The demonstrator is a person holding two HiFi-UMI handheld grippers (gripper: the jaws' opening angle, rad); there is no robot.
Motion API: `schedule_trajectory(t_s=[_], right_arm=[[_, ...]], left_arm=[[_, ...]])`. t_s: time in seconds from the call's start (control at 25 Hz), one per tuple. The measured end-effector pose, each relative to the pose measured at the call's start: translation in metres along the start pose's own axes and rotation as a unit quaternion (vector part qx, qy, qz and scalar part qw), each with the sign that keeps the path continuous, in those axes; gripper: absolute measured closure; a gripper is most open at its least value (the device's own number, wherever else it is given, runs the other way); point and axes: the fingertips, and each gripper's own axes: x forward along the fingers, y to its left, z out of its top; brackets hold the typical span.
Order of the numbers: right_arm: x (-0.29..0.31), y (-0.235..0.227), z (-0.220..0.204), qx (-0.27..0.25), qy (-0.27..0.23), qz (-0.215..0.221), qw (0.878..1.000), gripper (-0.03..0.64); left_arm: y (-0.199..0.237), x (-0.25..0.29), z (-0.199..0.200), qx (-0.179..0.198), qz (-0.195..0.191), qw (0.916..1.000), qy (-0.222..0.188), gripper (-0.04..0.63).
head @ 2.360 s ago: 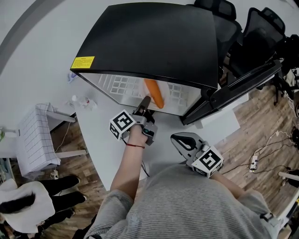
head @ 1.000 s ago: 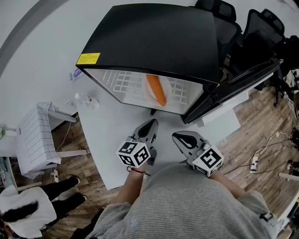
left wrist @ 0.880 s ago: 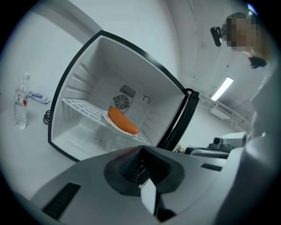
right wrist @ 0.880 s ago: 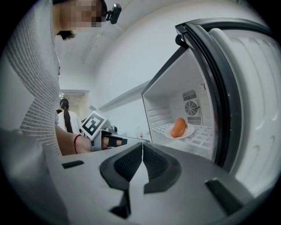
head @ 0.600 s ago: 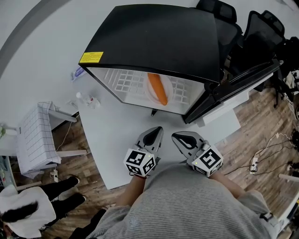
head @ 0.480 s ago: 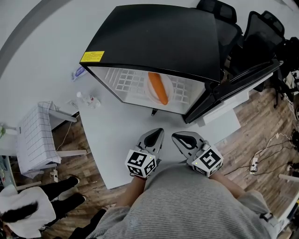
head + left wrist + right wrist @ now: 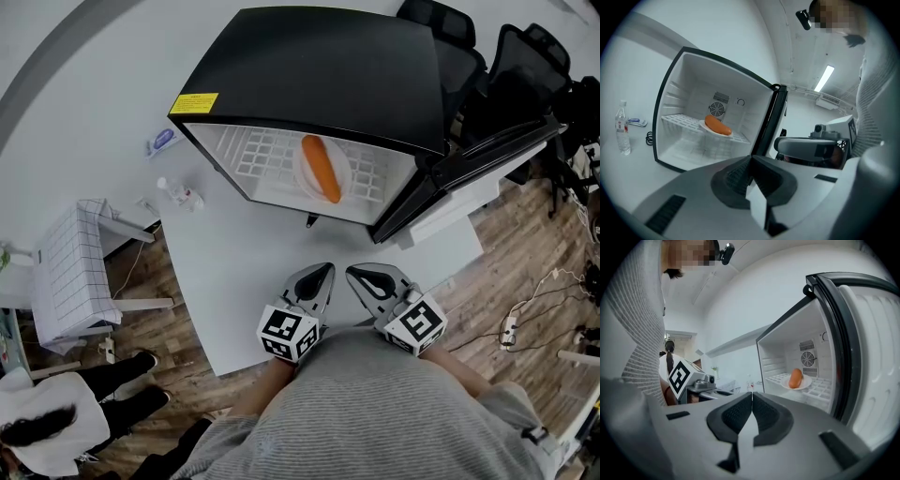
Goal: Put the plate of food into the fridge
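A white plate with an orange sausage-shaped food rests on the wire shelf inside the open black mini fridge. The plate and food show in the left gripper view, and again as plate and food in the right gripper view. My left gripper and right gripper sit side by side near the table's front edge, close to my body. Both are shut and hold nothing. The fridge door stands open to the right.
The fridge stands on a white table. A water bottle and a small blue-and-white item lie left of the fridge. Black office chairs stand at the back right. A white wire basket and another person's legs are at the left.
My left gripper has drawn back from the fridge, leaving the plate on the shelf, and now rests next to the right gripper. The right gripper has stayed put.
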Motion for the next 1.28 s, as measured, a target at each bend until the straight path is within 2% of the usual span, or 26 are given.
schedule_trajectory(t_s=[0.44,1.28], right_arm=[[0.0,0.007,-0.002,-0.034,0.017,0.0,0.999,0.604],[0.001,-0.004,-0.002,-0.021,0.018,-0.004,1.0,0.604]], left_arm=[[-0.016,-0.003,-0.009,0.014,-0.014,0.9997,0.015,0.584],[-0.013,0.009,-0.015,0.004,-0.014,0.9993,0.034,0.584]])
